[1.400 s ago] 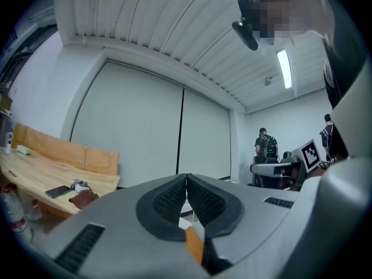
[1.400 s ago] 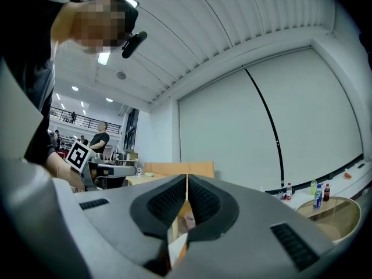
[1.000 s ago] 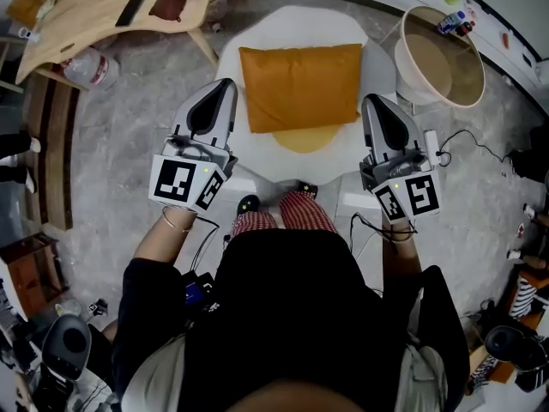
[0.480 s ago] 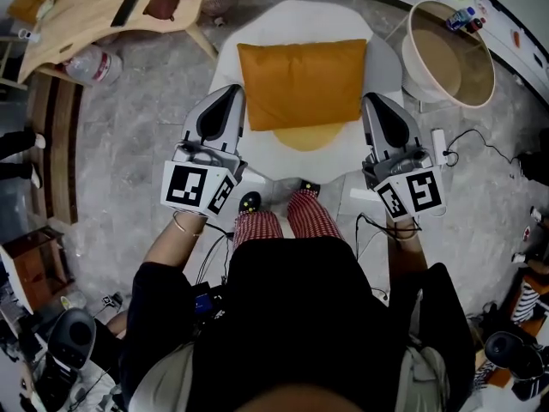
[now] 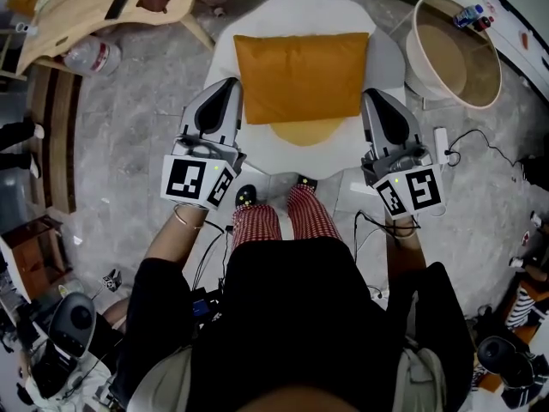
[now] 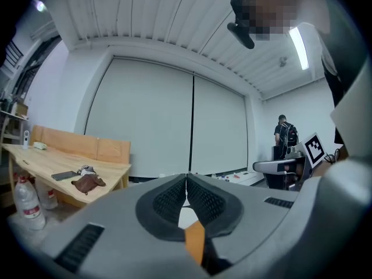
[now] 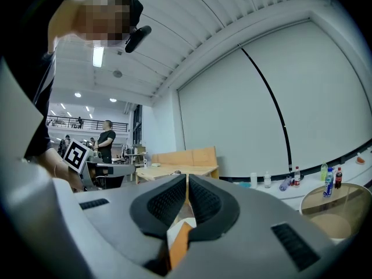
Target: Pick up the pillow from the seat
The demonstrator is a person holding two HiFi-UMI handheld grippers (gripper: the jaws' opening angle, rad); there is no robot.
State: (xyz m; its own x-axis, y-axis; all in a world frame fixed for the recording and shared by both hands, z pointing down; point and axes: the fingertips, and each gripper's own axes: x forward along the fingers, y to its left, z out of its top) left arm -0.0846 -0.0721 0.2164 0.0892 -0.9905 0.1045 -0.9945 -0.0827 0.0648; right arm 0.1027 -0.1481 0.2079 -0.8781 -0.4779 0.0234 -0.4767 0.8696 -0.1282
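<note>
An orange pillow (image 5: 300, 75) lies flat on the white chair seat (image 5: 382, 54), partly over a round yellow pad (image 5: 305, 132). My left gripper (image 5: 227, 86) sits just off the pillow's left edge, shut and empty. At the pillow's lower right corner my right gripper (image 5: 374, 98) is also shut, with nothing in it. In the left gripper view the ribbed pads (image 6: 172, 197) meet, and a sliver of the pillow (image 6: 195, 241) shows below them. The right gripper view likewise shows closed pads (image 7: 200, 197) above an orange strip of the pillow (image 7: 181, 241).
A wooden table (image 5: 81, 7) with small items stands far left, a plastic bottle (image 5: 89, 56) beside it. A round beige tub (image 5: 453, 51) is at the far right. Cables (image 5: 480, 144) run over the grey floor. A person (image 6: 286, 135) stands in the background.
The left gripper has drifted a little right, closer to the pillow's left edge. The right gripper has hardly moved. Both have stayed shut, and the pillow has not moved on the seat.
</note>
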